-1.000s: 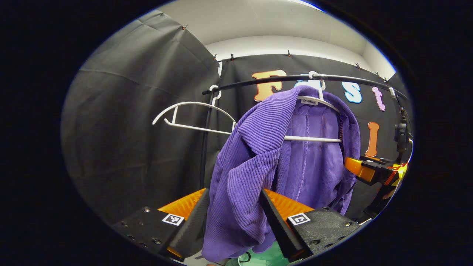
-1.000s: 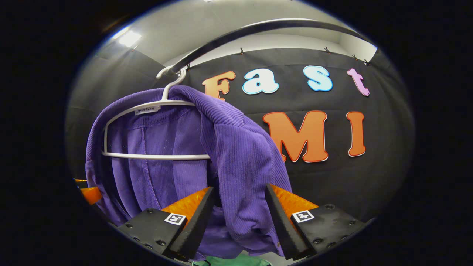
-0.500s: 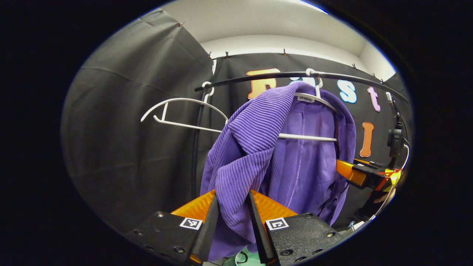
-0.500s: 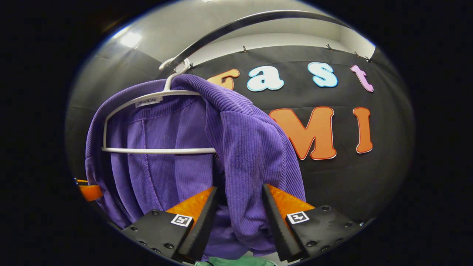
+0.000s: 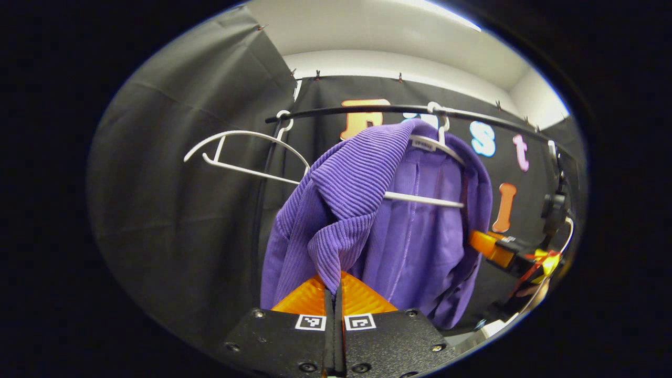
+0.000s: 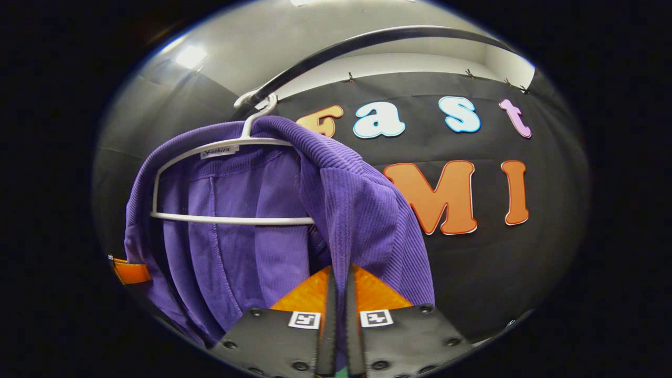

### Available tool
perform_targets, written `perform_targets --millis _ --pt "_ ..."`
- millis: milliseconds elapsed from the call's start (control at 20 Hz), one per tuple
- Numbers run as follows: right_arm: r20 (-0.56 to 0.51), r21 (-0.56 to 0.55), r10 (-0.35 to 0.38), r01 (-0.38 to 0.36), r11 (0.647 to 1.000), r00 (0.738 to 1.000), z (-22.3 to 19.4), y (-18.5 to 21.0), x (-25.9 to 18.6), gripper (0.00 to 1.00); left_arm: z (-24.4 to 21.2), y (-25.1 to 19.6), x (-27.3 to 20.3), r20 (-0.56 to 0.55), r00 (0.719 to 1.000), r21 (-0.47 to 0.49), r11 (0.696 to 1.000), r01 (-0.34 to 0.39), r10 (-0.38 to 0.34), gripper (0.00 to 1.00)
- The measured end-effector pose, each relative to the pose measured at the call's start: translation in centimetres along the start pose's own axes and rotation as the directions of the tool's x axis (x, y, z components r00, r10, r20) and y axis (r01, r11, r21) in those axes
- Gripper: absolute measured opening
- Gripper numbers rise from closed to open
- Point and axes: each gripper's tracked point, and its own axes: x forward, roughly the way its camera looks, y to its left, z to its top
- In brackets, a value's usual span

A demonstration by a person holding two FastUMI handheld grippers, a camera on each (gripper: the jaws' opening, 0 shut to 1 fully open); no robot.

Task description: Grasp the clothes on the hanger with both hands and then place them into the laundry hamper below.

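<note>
Fingers of the left gripper [image 5: 334, 294] are pressed close together at the bottom middle of the left gripper view, and a fold of the purple sweater [image 5: 362, 210] is pinched between them. In the right gripper view, the right gripper [image 6: 338, 299] is also squeezed nearly closed at the bottom middle, with an edge of the same sweater [image 6: 357, 210] caught between its fingers.

The sweater is purple with thin ribs. It hangs long and straight down from a white hanger [image 6: 231, 152] in the upper left of the right gripper view. The two sides drape over the hanger's arms, and the front is open, so the hanger's bar shows.

The hanger's hook sits on a black rail [image 5: 367, 110] across the top of the left gripper view. An empty white hanger [image 5: 236, 152] hangs on the rail at the upper left. The right gripper also shows at the right edge of that view, against the sweater.
</note>
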Motion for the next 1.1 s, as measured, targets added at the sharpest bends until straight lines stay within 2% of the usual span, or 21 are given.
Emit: perform_targets --millis 50,150,450,650,850,1100 --pt "-0.005 0.014 0.01 -0.01 1.0 1.0 0.1 0.2 0.0 0.09 0.2 0.4 -0.1 0.008 1.0 -0.019 1.0 -0.001 0.001 0.0" --pt "0.003 0.043 0.021 -0.021 0.999 1.0 0.5 -0.2 0.5 0.07 0.5 1.3 -0.2 0.01 1.0 -0.011 1.0 -0.021 0.021 0.0" --pt "-0.04 0.151 0.089 -0.082 0.985 0.995 0.2 -0.9 1.0 0.08 2.9 3.0 -1.2 0.04 0.998 0.045 0.997 -0.055 0.053 0.0" --pt "-0.096 0.27 0.13 -0.1 0.958 0.987 1.2 -2.7 2.3 0.07 5.1 4.4 -1.3 0.066 0.996 0.089 0.993 -0.073 0.067 0.0" --pt "-0.112 0.309 0.138 -0.097 0.946 0.984 3.4 -5.8 3.4 0.07 8.0 6.4 -1.1 0.103 0.991 0.091 0.991 -0.096 0.087 0.0" --pt "-0.16 0.369 0.169 -0.1 0.924 0.973 4.6 -7.3 5.3 0.07 12.3 8.9 0.0 0.176 0.976 0.072 0.987 -0.143 0.129 0.0"
